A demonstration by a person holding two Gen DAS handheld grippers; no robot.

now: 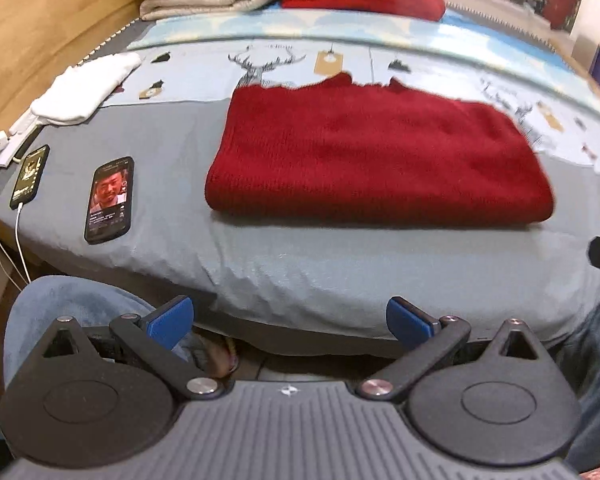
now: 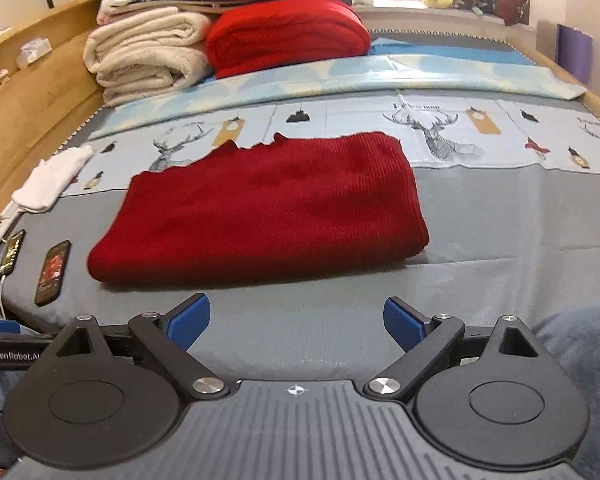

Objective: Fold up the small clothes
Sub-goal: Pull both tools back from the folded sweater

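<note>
Both wrist cams bedward, sweater (image 1: 376, 152) shared

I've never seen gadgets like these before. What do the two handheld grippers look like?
Both look alike: the left gripper and right gripper have a ribbed grey body, two round black discs, black link arms with silver pivot pins, and blue pads on the jaws. A small crosshair mark sits on each body. White lettering, apparently "GenRobot.AI", shows beside the right one.

1. One folded red sweater (image 1: 376, 156) on the bed (image 1: 260, 272).
2. Two phones: one (image 1: 110, 199) nearer the sweater, the other (image 1: 30, 176) plugged in.
3. One white cloth (image 1: 86, 90).
4. Two grippers, left (image 1: 290, 322) and right (image 2: 296, 322).
5. One red blanket (image 2: 288, 36), far end.
</note>
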